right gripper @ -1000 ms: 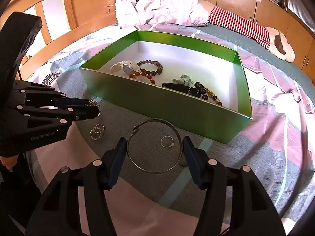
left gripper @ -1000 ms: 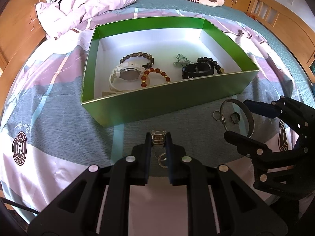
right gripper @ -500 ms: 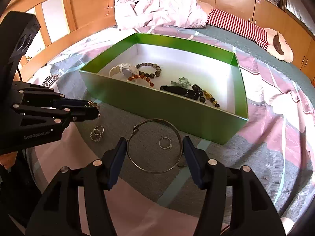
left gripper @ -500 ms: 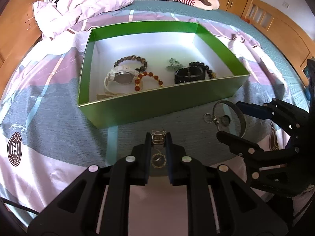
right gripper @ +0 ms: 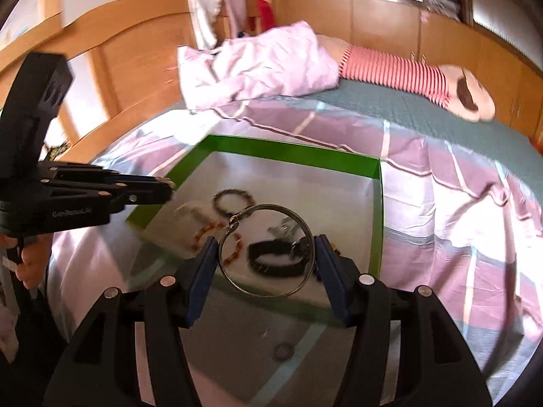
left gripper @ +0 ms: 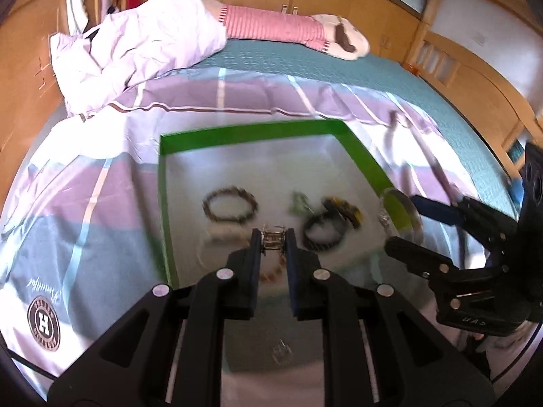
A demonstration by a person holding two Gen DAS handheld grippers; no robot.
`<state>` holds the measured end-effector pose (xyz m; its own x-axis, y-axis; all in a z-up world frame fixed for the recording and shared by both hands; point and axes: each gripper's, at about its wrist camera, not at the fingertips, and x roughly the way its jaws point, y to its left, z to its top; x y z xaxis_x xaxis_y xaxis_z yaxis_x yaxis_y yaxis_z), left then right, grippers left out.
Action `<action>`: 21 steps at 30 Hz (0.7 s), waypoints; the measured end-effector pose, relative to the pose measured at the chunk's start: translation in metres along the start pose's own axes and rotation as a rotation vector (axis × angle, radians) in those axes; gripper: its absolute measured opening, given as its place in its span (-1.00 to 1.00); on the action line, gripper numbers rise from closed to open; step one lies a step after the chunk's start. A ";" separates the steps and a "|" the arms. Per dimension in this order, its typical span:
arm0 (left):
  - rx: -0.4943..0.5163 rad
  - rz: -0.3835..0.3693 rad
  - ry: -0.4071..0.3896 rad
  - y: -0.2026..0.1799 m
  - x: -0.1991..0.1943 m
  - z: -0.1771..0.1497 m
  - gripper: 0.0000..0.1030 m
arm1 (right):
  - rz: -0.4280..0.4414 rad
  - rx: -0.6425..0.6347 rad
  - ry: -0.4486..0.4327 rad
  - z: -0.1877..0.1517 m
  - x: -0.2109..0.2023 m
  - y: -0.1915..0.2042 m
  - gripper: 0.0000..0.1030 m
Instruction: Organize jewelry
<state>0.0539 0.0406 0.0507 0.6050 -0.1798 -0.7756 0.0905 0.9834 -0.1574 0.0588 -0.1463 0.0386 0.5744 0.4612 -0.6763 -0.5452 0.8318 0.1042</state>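
i see left gripper clamped on small metal trinket, right gripper pinching wire bangle, both above green box.

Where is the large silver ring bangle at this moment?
The silver bangle is held between the fingers of the right hand-held gripper, lifted over the near right part of the green box, above the black strap.
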 end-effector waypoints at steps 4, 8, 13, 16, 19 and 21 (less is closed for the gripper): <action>-0.021 0.044 0.000 0.014 0.018 0.009 -0.72 | -0.045 0.040 0.017 0.007 0.027 -0.011 0.13; -0.053 0.039 -0.001 0.023 0.023 0.009 -0.48 | -0.021 0.107 -0.002 0.006 0.032 -0.020 0.38; -0.054 -0.004 0.007 0.020 0.009 -0.004 -0.19 | 0.032 0.093 0.013 0.000 -0.002 -0.015 0.40; 0.010 -0.035 0.046 0.004 0.000 -0.026 -0.15 | 0.070 0.060 0.043 -0.018 -0.022 -0.008 0.40; 0.080 -0.029 0.136 -0.016 0.009 -0.056 -0.08 | 0.023 0.019 0.100 -0.044 -0.020 -0.004 0.40; 0.092 -0.016 0.201 -0.022 0.023 -0.073 -0.07 | -0.003 0.009 0.166 -0.059 -0.009 -0.002 0.39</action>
<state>0.0076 0.0127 -0.0082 0.4340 -0.1880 -0.8811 0.1761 0.9768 -0.1217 0.0190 -0.1706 0.0012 0.4670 0.4022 -0.7875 -0.5379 0.8360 0.1081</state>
